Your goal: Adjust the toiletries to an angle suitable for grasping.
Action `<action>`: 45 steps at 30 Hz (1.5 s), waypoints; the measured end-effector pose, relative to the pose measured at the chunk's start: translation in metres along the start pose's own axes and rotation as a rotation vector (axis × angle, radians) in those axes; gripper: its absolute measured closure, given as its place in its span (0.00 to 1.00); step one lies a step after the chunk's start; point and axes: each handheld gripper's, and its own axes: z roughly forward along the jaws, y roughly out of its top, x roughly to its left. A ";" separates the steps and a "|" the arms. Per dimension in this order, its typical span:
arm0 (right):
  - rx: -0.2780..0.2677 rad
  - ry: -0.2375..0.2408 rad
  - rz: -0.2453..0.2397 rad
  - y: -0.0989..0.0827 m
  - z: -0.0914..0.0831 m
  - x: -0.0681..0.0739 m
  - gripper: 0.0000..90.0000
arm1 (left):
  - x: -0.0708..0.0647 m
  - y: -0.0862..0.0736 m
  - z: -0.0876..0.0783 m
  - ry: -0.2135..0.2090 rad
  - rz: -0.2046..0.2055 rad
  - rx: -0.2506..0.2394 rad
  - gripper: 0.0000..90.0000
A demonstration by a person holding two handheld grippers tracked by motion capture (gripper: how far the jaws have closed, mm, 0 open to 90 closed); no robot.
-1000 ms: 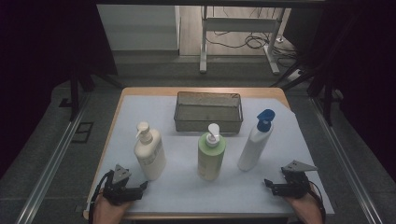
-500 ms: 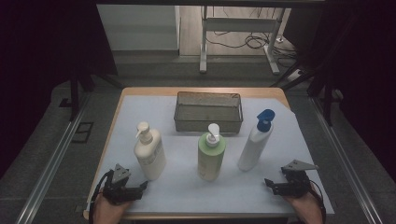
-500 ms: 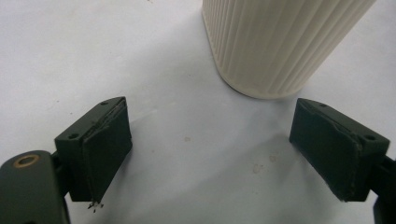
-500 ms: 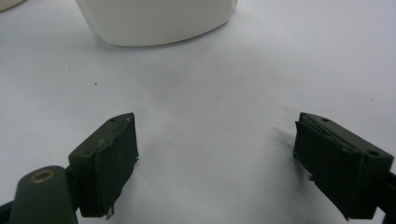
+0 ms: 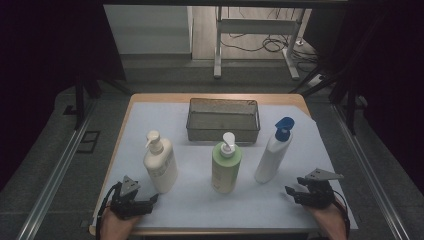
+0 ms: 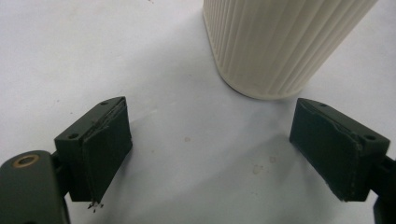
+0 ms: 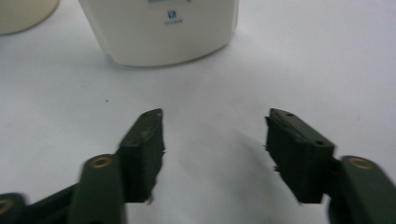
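Each hand-held gripper is showing black blocky jaws with worn, frayed pad edges and brass-coloured pivot screws: left hand-held gripper [image 6: 210, 154], right hand-held gripper [image 7: 215, 154]. Grey three-cornered plates are topping both, black cables trailing.

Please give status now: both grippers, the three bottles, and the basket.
Left gripper and right gripper: open, empty, resting low at near edge. Cream bottle, green bottle, blue-capped bottle upright in row. Wire basket behind. Nothing blocking.
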 end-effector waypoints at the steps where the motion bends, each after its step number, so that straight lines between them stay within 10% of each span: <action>1: -0.005 -0.003 -0.003 0.001 0.000 0.000 0.48 | 0.000 0.000 0.000 0.001 0.000 0.000 0.14; 23: -0.031 0.050 0.061 0.023 0.016 -0.015 0.97 | -0.001 0.000 0.000 0.004 -0.004 -0.002 0.14; 45: -0.010 0.021 0.064 0.043 0.044 -0.017 0.99 | -0.001 0.000 0.000 0.005 -0.004 -0.002 0.14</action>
